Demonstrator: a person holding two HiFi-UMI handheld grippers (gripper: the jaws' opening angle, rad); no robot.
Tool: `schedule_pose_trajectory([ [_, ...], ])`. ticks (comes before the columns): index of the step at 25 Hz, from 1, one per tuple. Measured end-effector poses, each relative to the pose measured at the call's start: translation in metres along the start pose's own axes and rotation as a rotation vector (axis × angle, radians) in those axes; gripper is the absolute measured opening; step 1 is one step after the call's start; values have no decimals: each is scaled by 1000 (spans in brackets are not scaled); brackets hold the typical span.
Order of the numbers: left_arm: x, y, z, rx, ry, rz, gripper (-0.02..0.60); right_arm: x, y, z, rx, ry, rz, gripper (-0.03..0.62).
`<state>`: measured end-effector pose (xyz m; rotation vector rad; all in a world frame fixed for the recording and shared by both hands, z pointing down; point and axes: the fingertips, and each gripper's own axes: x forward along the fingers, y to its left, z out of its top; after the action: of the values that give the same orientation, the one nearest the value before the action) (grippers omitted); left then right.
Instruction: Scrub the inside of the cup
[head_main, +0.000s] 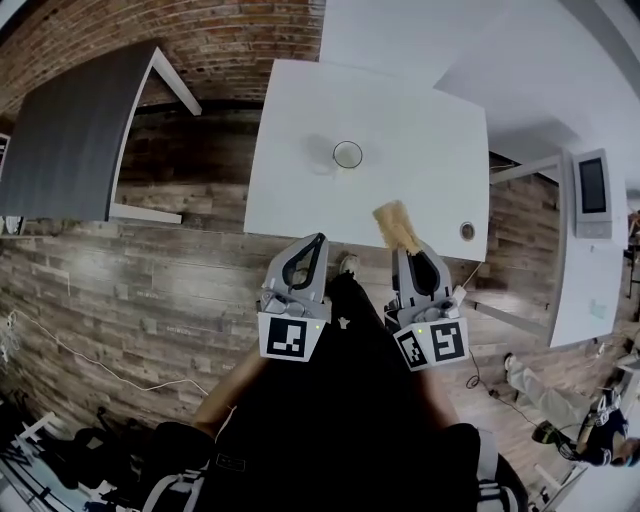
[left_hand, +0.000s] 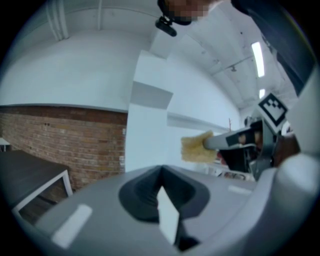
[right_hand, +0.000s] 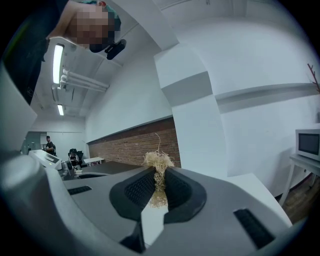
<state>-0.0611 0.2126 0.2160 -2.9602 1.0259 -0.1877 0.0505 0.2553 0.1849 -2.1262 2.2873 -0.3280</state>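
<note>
A clear glass cup (head_main: 347, 154) stands near the middle of the white table (head_main: 290, 190) in the head view. My right gripper (head_main: 407, 243) is shut on a tan loofah scrubber (head_main: 397, 226), which sticks out past its tips over the table's near edge, well short of the cup. In the right gripper view the fibrous scrubber (right_hand: 159, 170) is pinched between the dark pads. My left gripper (head_main: 318, 240) is shut with nothing in it, raised beside the right one. In the left gripper view the scrubber (left_hand: 196, 147) shows off to the right.
A dark grey table (head_main: 70, 140) stands at the left over the wood plank floor. At the right, a white counter holds a microwave (head_main: 592, 192). A small round grommet (head_main: 467, 231) sits in the white table's near right corner. Another person's legs (head_main: 540, 395) show at lower right.
</note>
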Motion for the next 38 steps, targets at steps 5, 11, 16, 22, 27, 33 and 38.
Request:
schedule_pose_trajectory([
  [5,11,12,0,-9,1,49,4,18,-10,3,2,-7,29,31],
  [11,40,32,7,-60,-31,111,5,50,-34,11,10,-20,73,31],
  [16,77,38,10,-66,-24,155,5,78,-60,20,16,-17,129,31],
  [22,122,40,1,-54,37,215,5,108,-95,24,33,-5,211,31],
  [27,141,52,-22,7,131,273,16,133,-113,18,44,25,254,31],
  [33,147,60,-74,-45,254,198,77,153,-110,9,42,55,242,31],
  [38,150,52,-121,-50,328,124,106,160,-113,-8,78,93,171,31],
])
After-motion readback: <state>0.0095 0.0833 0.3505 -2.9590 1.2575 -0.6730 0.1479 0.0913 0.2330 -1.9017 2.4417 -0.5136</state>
